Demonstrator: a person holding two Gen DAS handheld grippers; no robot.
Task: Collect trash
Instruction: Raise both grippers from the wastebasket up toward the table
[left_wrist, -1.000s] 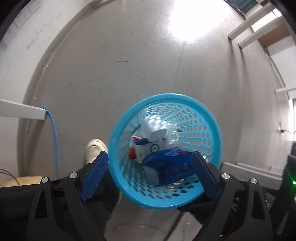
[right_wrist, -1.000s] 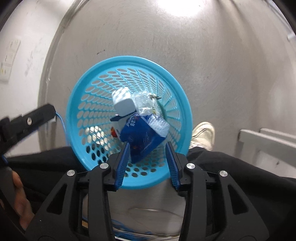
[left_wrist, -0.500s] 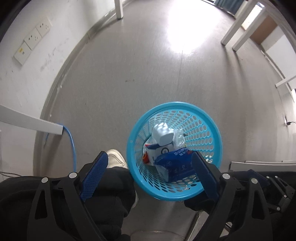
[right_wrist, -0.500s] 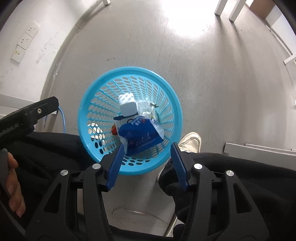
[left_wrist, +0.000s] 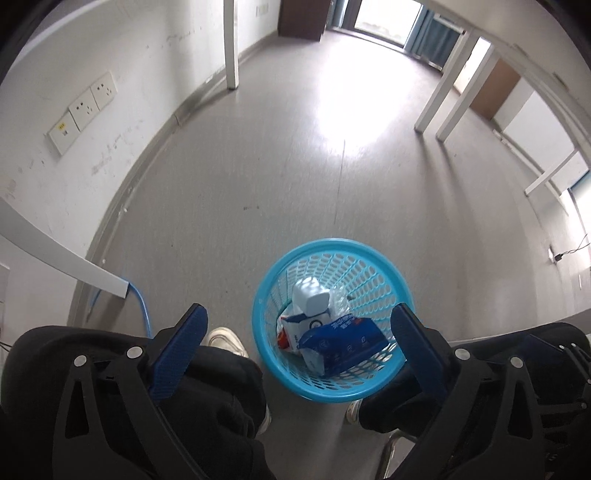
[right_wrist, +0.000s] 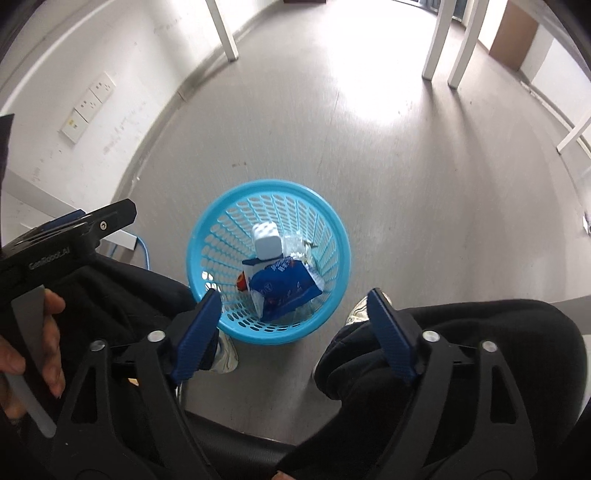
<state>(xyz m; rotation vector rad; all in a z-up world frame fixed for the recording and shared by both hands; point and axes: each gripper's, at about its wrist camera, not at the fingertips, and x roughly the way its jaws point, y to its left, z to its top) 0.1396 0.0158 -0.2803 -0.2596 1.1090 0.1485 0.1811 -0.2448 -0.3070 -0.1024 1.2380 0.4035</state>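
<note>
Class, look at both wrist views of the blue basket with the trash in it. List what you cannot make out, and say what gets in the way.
- Basket bottom, both views: covered by the blue packet and white carton.
- Red item, left view: mostly hidden under the packet.
- Packet print, both views: too small to read.
- Person's shoes, right view: mostly hidden behind the legs and the right tool.

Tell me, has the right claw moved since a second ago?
Yes. The right claw has risen away from the blue basket, which looks smaller now with more floor showing. Its jaws have just been opening, with nothing between them.
</note>
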